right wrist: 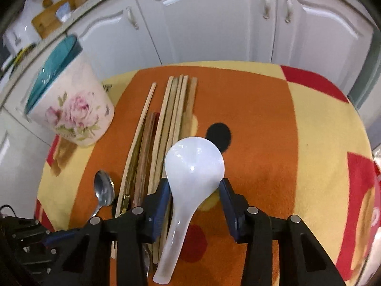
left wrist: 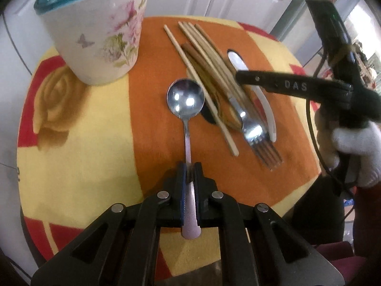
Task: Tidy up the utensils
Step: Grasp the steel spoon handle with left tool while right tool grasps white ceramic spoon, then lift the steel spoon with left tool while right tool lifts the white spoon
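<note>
My left gripper point(left wrist: 189, 166) is shut on the pink handle of a metal spoon point(left wrist: 185, 98), whose bowl points toward a floral cup point(left wrist: 100, 35) with a teal inside at the far left. My right gripper point(right wrist: 194, 186) is open around a white ceramic spoon point(right wrist: 190, 174) that lies on the cloth; its jaws stand on either side of the spoon's bowl, apart from it. The white spoon point(left wrist: 262, 95) and the right gripper point(left wrist: 240, 77) also show in the left wrist view. Wooden chopsticks point(left wrist: 202, 54) and a fork point(left wrist: 257, 138) lie in a pile beside it.
An orange, yellow and red cloth point(left wrist: 95, 143) covers the small round table. White cabinet doors point(right wrist: 214, 23) stand behind the table. The cup point(right wrist: 69, 109) and chopsticks point(right wrist: 171, 119) also show in the right wrist view, left of the white spoon.
</note>
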`<state>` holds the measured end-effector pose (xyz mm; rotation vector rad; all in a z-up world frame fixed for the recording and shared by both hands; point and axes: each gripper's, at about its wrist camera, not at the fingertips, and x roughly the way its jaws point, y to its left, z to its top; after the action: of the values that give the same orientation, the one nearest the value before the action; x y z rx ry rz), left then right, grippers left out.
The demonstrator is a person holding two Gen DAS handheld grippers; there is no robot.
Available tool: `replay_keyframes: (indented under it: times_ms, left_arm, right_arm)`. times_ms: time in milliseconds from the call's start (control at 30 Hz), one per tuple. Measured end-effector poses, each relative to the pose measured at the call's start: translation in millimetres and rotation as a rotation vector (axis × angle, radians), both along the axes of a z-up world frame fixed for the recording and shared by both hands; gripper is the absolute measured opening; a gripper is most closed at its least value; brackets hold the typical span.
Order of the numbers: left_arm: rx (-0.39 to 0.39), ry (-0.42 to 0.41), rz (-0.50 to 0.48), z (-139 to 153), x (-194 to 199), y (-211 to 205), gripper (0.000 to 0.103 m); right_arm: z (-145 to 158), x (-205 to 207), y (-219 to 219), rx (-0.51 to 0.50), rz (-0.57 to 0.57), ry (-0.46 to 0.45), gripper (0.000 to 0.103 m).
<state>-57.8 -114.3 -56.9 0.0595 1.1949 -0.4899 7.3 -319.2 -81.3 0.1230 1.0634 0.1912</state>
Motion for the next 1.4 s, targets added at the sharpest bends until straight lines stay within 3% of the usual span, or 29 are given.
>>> replay_keyframes:
  times_ms: [133,233,467,500,633,733,867,967,1000,1167,1400]
  left_arm:
    - [-0.015,-0.042,0.017,7.7,12.6,4.3,0.022]
    - [-0.024,-0.066,0.032,7.8,28.5,2.8,0.024]
    - [-0.034,-0.085,0.002,-2.4,57.0,-9.2,0.033]
    - [-0.027,-0.084,-0.003,-4.9,59.7,-11.3,0.033]
    - [-0.031,-0.079,-0.01,-10.2,71.1,-19.6,0.036]
    - [-0.03,-0.081,-0.026,-10.1,73.6,-22.9,0.036]
    - [-0.05,-0.06,-0.035,-8.9,76.4,-23.1,0.035]
    - [-0.073,-0.046,-0.029,-8.0,76.4,-18.1,0.032]
    - [-0.071,-0.047,-0.03,-7.9,76.5,-18.2,0.028]
    - [-0.042,-0.057,-0.057,-6.2,73.2,-22.0,0.015]
    - [-0.051,-0.048,-0.077,2.6,66.6,-15.1,0.004]
  right_arm:
    - [-0.4,-5.4,-27.0,0.033,-0.055,0.01,0.036]
    - [-4.0,-9.1,-47.4,0.102,-0.098,0.032,0.036]
    - [-4.0,-9.9,-48.5,0.053,-0.078,0.039,0.036]
    - [-2.7,-10.3,-48.1,0.046,-0.073,0.04,0.036]
    - [-1.9,-8.5,-45.6,0.033,-0.052,0.035,0.057]
    - [-3.0,-5.8,-44.2,0.005,-0.045,0.037,0.057]
    - [-0.6,-1.6,-60.0,0.109,-0.092,0.036,0.057]
    - [-4.1,6.0,-67.6,0.121,-0.111,0.042,0.056]
    - [-4.4,9.6,-68.1,0.125,-0.101,0.027,0.054]
    - [-4.7,21.4,-57.1,0.125,-0.046,0.024,0.014]
    - [10.7,0.9,-58.3,0.178,-0.013,0.005,0.005]
